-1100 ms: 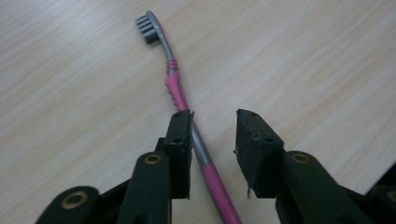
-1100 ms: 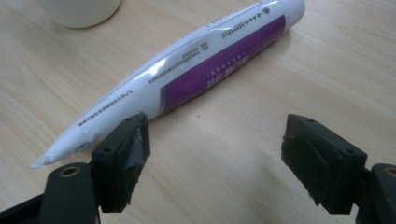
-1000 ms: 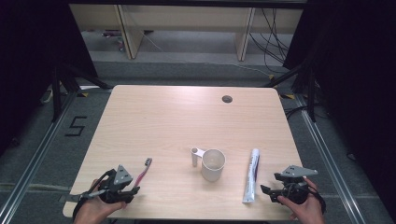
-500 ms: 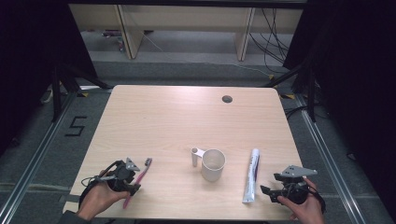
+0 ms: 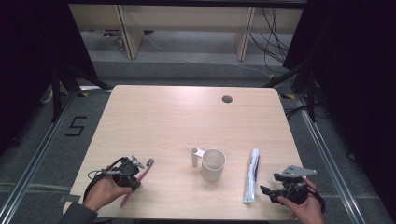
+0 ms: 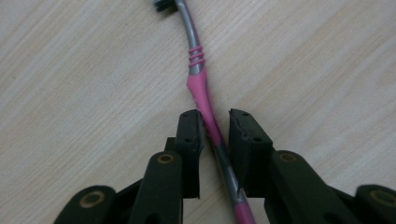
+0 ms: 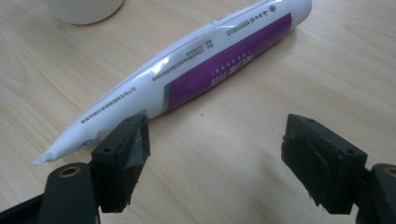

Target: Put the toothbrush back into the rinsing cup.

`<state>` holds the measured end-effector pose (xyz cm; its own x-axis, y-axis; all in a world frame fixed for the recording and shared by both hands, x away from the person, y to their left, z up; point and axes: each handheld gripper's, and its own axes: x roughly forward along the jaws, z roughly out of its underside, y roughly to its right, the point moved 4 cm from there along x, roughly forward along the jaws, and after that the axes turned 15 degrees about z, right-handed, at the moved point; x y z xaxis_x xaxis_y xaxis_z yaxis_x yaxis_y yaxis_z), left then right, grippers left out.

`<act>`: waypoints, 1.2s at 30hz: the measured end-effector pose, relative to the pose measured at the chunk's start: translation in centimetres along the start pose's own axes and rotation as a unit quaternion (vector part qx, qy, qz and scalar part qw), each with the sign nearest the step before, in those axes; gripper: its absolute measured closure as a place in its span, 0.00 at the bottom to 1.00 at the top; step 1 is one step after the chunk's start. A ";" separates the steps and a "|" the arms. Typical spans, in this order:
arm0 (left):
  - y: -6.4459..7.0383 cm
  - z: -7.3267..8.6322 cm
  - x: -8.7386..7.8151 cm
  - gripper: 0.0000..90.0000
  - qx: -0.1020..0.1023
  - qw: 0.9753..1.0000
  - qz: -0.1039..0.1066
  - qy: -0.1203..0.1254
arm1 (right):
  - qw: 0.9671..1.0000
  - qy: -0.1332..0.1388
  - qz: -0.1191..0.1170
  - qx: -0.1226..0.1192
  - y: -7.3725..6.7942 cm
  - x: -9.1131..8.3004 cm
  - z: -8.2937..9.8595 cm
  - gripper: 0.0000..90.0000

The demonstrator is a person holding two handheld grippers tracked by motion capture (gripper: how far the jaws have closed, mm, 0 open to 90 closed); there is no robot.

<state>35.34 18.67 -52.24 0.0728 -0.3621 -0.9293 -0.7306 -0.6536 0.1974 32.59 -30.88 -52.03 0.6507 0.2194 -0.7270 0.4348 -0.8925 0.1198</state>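
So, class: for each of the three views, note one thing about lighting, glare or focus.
High view: a pale sheen on the far table, surroundings nearly black. Left gripper view: the toothbrush neck is sharp, its lower handle and the left gripper soft. Right gripper view: a white glare streak runs along the toothpaste tube; the right gripper is slightly blurred.

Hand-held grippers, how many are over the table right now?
2. The left hand-held gripper is at the near-left corner, its jaws astride the pink toothbrush. The right hand-held gripper sits near-right, jaws wide open, beside the toothpaste tube.
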 end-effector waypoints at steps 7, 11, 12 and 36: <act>-0.2 -0.8 0.1 0.88 0.003 0.999 0.007 -0.033 | 1.000 -0.001 -0.001 -0.004 0.1 0.0 0.0 0.27; -0.2 -1.2 0.2 0.90 -0.005 0.999 0.009 -0.046 | 1.000 -0.003 0.000 0.000 0.1 -0.1 0.0 0.27; -0.2 -1.3 0.2 0.90 -0.003 0.999 0.009 -0.051 | 1.000 -0.003 -0.007 -0.001 0.0 0.0 0.0 0.27; 0.1 -2.3 0.6 0.92 0.021 0.992 -0.001 -0.122 | 1.000 0.002 -0.001 -0.010 0.1 0.0 0.0 0.27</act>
<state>36.89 16.83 -52.04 -0.0872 -0.1859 -0.9787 -0.7588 -0.6242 0.1861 32.62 -30.97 -52.02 0.6524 0.2230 -0.7243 0.4484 -0.8841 0.1318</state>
